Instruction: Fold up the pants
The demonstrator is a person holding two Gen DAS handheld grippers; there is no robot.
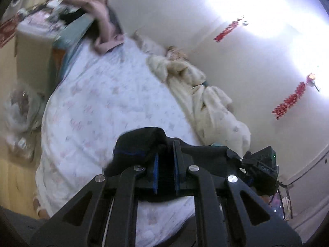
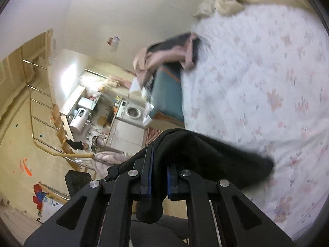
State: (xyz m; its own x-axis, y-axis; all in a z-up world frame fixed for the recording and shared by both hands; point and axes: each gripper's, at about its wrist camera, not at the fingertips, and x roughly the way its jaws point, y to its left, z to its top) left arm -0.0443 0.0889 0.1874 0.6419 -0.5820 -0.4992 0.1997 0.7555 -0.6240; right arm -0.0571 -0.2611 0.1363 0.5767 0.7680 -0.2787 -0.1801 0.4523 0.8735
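One pair of black pants (image 1: 139,144) low in frame, left gripper (image 1: 166,154) and right gripper (image 2: 159,164) each clamped on it, one floral bedspread (image 1: 98,103) behind, one pink garment (image 1: 102,26) upper left.

Left wrist view: one pair of black pants (image 1: 141,146); two gripper fingers (image 1: 176,158), each with one blue pad; four silver pivot bolts (image 1: 193,167) on the linkage. One bed (image 1: 98,107) with a floral sheet; one cream quilt (image 1: 205,94), bunched along the wall; one pink garment (image 1: 102,30) at the far end; two red wall decorations (image 1: 290,100); one cardboard box (image 1: 33,55); one plastic bag (image 1: 18,107) on the floor.

Right wrist view: two fingers (image 2: 147,164); four pivot bolts (image 2: 133,173); one washing machine (image 2: 132,111); one staircase handrail (image 2: 61,154). Items on the kitchen counter (image 2: 102,111) are too small to count.
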